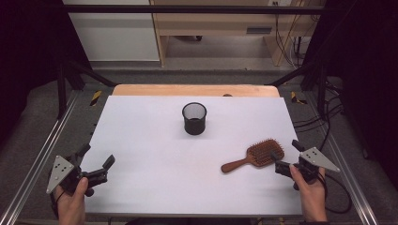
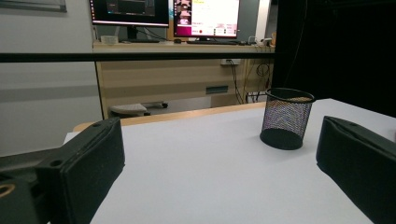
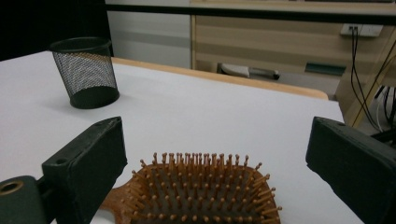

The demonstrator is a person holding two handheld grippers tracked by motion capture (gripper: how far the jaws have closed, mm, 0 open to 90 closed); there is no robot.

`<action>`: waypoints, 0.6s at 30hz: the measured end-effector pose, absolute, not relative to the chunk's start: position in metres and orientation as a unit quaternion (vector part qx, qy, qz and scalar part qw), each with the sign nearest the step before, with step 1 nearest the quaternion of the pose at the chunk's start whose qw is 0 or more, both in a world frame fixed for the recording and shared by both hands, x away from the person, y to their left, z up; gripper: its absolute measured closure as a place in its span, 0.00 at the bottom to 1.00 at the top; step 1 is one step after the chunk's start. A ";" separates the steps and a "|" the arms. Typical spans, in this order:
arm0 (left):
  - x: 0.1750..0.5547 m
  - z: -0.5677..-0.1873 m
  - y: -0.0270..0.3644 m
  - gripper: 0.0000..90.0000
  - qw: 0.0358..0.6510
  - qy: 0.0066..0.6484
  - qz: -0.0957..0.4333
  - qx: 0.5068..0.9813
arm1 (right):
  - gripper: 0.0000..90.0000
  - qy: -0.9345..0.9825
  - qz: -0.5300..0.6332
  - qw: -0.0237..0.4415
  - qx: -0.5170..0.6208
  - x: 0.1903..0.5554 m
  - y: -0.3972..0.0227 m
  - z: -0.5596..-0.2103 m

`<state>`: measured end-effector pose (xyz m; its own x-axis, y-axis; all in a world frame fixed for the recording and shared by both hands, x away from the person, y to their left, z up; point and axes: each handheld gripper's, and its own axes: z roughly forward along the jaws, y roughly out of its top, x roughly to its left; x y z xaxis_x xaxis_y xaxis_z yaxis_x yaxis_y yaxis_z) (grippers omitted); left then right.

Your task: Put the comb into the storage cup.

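Observation:
A wooden paddle hairbrush (image 1: 256, 155) lies bristles up on the white tabletop (image 1: 155, 150) at the right front, its handle pointing left. My right gripper (image 1: 285, 151) is open just right of the brush head. In the right gripper view the bristles (image 3: 201, 191) sit between the two spread jaws of that gripper (image 3: 215, 154) without touching them. A black mesh cup (image 1: 194, 118) stands upright at the table's middle back. My left gripper (image 1: 97, 156) rests open at the front left corner and holds nothing. Its own view looks past the gripper (image 2: 222, 154) toward the mesh cup (image 2: 286, 119).
A wooden strip (image 1: 195, 90) edges the table's far side. Metal frame rails (image 1: 42, 150) run along both sides, and cables (image 1: 324, 122) lie on the floor at the right. Monitors (image 2: 163, 14) stand on a desk beyond the table.

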<state>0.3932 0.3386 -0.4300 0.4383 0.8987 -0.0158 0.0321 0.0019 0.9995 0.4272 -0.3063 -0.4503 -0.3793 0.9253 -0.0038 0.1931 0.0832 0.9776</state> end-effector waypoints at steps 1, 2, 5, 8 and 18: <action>0.393 -0.430 0.338 0.02 0.594 0.385 0.365 0.605 | 0.06 0.647 0.517 0.349 0.439 0.427 -0.306 -0.450; 0.393 -0.430 0.338 0.02 0.594 0.384 0.365 0.605 | 0.06 0.650 0.510 0.347 0.443 0.428 -0.306 -0.451; 0.393 -0.430 0.338 0.02 0.592 0.384 0.364 0.607 | 0.06 0.654 0.501 0.344 0.451 0.429 -0.307 -0.451; 0.393 -0.430 0.338 0.02 0.592 0.384 0.363 0.609 | 0.06 0.656 0.492 0.345 0.457 0.429 -0.306 -0.451; 0.393 -0.431 0.338 0.02 0.589 0.389 0.364 0.608 | 0.21 0.642 0.493 0.361 0.464 0.433 -0.306 -0.447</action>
<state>0.3933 0.3382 -0.4314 0.4330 0.9013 -0.0154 0.0451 -0.0046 0.9990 0.4327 -0.3058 -0.4472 -0.3094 0.9509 -0.0059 0.2403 0.0843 0.9670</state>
